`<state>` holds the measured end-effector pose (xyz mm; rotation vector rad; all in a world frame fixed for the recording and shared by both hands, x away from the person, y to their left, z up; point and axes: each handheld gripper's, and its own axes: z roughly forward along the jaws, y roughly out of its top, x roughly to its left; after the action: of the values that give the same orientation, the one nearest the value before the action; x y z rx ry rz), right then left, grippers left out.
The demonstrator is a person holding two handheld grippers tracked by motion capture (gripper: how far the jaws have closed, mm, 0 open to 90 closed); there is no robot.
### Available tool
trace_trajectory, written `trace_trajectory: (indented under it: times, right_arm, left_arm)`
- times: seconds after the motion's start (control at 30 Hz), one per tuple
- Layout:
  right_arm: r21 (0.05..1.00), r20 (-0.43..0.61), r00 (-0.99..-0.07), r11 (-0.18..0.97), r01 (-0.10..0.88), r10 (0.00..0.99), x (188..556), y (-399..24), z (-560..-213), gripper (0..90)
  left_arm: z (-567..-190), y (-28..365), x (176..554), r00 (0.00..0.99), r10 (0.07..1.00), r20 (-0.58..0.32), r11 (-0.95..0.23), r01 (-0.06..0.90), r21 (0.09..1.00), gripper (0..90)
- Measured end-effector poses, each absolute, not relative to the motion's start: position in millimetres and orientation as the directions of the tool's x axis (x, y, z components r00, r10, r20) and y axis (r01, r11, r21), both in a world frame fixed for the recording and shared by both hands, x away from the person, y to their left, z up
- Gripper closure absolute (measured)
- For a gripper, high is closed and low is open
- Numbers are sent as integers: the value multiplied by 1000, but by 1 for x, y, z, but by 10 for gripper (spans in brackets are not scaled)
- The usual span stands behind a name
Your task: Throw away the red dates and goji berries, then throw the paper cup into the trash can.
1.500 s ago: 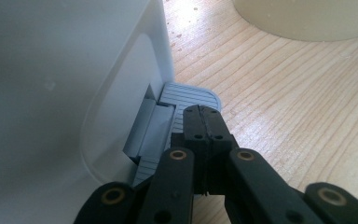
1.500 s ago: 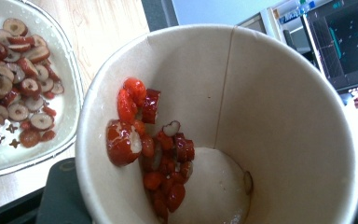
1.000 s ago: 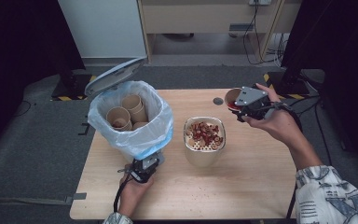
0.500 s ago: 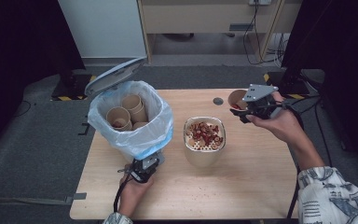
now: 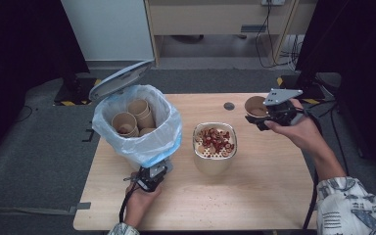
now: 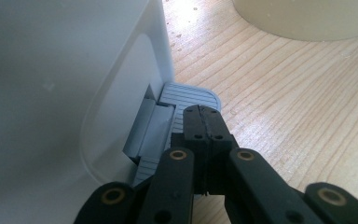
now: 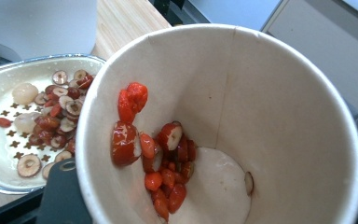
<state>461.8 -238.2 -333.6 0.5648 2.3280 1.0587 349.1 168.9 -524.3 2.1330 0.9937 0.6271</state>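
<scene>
Above the table's right edge, our right gripper (image 5: 258,119) clamps the paper cup (image 5: 255,105) of fruit slices (image 7: 161,154), tilted toward the strainer bowl (image 5: 214,140). Our left gripper (image 5: 149,177), jaws closed, presses the bin's pedal (image 6: 186,95). Next we likely tip the cup over the strainer, then drop it in the bin (image 5: 137,122).

Before you: a pale wooden bench (image 5: 254,205) on grey carpet (image 5: 34,161); beyond it, a white panel (image 5: 110,29), a wooden cabinet (image 5: 215,19), and black drapes (image 5: 24,39) either side.

place: lab or recording room | evidence: black curtains (image 5: 24,54) hung at left and right edges; hazard-striped stand feet (image 5: 71,102) seen at centre left; cables (image 5: 269,34) draped at upper right; grey carpet (image 5: 34,161) laid under a wooden table (image 5: 254,196)
</scene>
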Motion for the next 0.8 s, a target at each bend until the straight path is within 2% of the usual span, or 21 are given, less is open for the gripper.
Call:
trace_trajectory:
  times: [0.6,0.8]
  right_arm:
    - [813,-161,-797,536,227,582,460,-262,-347,321]
    - [826,-69,-820,494,273,569,461,-266,-352,321]
  left_arm:
    - [-524,169,349,590,797,130,-466,464,754,893]
    - [-525,168,349,588,797,137,-469,460,754,893]
